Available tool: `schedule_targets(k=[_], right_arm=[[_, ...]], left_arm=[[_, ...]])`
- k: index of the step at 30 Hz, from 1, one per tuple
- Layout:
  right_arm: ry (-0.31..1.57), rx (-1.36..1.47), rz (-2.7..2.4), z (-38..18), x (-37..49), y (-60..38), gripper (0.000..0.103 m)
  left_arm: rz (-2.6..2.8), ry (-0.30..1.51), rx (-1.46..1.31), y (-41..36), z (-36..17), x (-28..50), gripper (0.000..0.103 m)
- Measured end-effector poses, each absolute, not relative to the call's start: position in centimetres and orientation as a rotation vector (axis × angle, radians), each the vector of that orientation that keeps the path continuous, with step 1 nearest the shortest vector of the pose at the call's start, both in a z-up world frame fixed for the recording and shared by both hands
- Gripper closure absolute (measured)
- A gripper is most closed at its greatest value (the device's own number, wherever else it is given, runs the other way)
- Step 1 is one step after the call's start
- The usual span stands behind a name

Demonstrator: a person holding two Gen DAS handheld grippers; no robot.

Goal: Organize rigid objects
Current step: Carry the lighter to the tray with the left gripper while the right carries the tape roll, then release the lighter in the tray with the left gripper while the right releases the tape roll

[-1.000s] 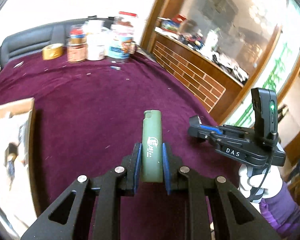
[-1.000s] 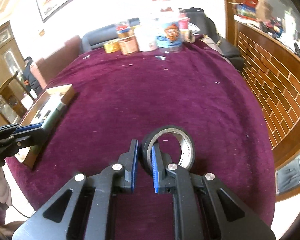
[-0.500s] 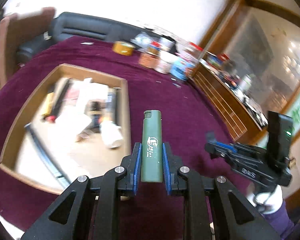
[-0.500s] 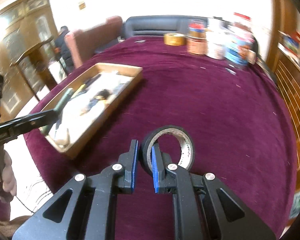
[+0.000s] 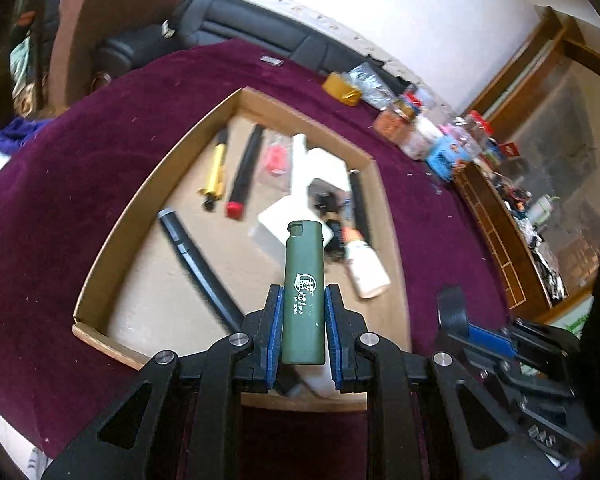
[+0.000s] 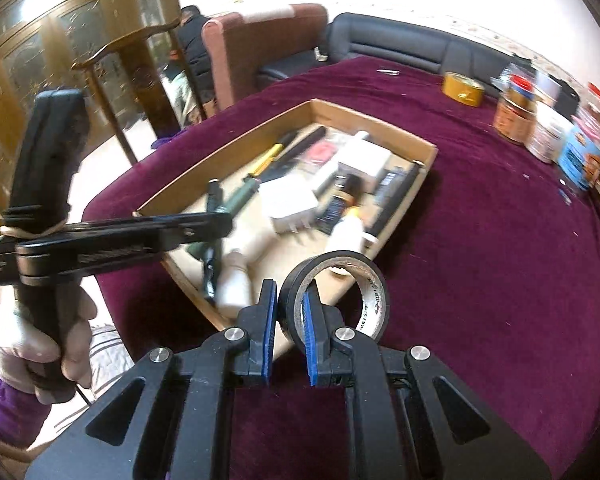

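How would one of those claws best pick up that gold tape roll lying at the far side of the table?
The gold tape roll lies flat with its hole facing up. Come from above with one finger in the hole and one outside, pinching the ring's wall. The jars crowd one side, so the wall facing away from them looks easier.

I see a bench [image 6: 480, 240] covered in dark purple cloth. On it lies a shallow wooden tray [image 6: 416, 142] full of small items. Near its far edge I make out a yellow tape roll [image 6: 462, 89] and a cluster of jars [image 6: 540, 132].
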State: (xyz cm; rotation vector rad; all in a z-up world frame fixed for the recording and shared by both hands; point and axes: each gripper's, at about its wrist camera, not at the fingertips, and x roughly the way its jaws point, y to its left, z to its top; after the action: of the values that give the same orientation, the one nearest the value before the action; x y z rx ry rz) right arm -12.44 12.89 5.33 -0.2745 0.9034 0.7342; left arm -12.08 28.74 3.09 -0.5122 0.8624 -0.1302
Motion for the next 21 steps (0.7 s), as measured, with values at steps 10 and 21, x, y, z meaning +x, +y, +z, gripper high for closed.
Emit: schedule_targets(k=[10,21], right_arm=[[0.962,-0.329,0.749,2.8,-11.0,17.4,0.092],[0.998,-0.298,0.713,1.4,-8.8,18.5,0.089]], left_arm=[[-0.091,0.879,-0.515,30.0,2.0,-9.9,0.085],[-0.032,0.759,-0.53,31.6,3.9,-11.4,0.047]])
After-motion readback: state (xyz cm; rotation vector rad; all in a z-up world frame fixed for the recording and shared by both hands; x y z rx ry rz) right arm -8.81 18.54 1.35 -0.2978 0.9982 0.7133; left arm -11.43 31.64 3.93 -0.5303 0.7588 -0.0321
